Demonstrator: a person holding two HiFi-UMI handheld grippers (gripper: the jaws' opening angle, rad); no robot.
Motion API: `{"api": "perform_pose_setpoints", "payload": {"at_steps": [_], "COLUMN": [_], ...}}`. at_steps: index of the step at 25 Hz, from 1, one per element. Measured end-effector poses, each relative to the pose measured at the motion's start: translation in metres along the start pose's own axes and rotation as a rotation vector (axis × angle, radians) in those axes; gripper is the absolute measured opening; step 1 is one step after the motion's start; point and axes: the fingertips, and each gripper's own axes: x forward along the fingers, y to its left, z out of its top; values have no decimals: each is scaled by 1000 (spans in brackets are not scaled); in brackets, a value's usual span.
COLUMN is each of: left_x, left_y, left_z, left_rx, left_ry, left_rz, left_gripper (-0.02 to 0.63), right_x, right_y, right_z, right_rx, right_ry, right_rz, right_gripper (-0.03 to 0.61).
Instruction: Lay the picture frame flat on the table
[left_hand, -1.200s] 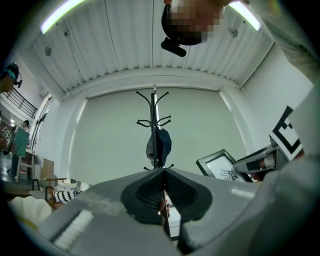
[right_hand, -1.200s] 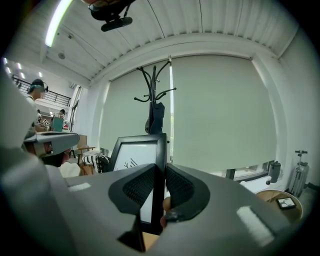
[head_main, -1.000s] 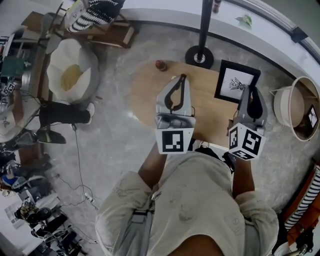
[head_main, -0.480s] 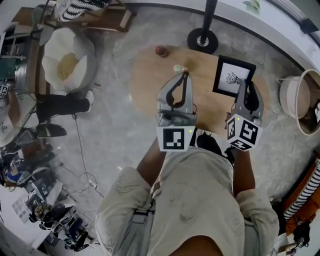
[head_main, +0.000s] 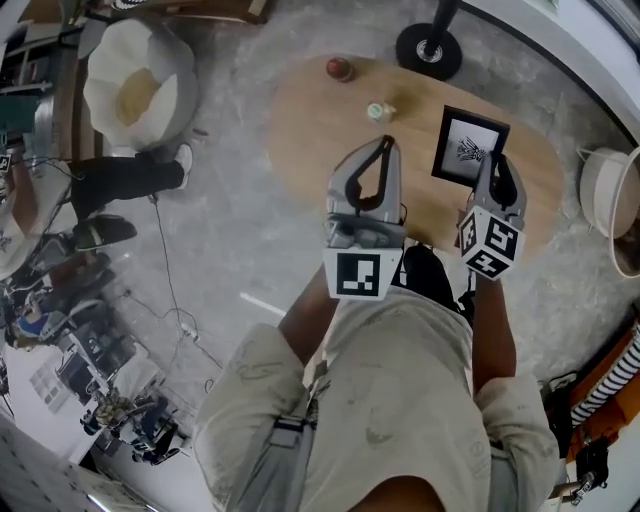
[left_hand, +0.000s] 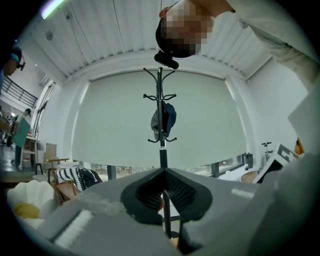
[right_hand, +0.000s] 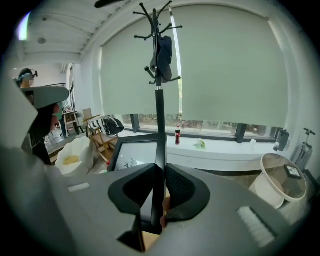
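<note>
The picture frame (head_main: 468, 147) is black with a white mat and a plant drawing, over the right half of the oval wooden table (head_main: 310, 130). My right gripper (head_main: 497, 165) is shut on the frame's right side. In the right gripper view that black side runs down between the jaws (right_hand: 161, 170) and the frame's face (right_hand: 131, 152) spreads to the left. Whether the frame's lower edge touches the table is hidden. My left gripper (head_main: 384, 145) hovers level over the table's middle, left of the frame, shut with nothing in it (left_hand: 164, 175).
A small red fruit (head_main: 338, 68) and a small pale green object (head_main: 378, 111) lie on the far part of the table. A coat rack's base (head_main: 428, 47) stands behind it. A white basket (head_main: 610, 195) is at the right, a white shell chair (head_main: 135, 85) at the left.
Both grippers have sunk toward the table, the right one farther, with the frame still in its jaws. The head view has shifted, so the table sits higher in the picture.
</note>
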Motion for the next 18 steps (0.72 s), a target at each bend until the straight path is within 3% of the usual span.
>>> {"api": "perform_pose_setpoints", "payload": {"at_steps": [18], "left_x": [7], "left_y": [8], "left_z": [-61], "left_rx": [-37], "left_ry": [79], "left_rz": [2], "left_gripper": [5], "right_x": [82], "right_y": [3], "right_z": [-156], "right_rx": [103], "right_ry": [379], "right_rz": [-10], "right_gripper": [72]}}
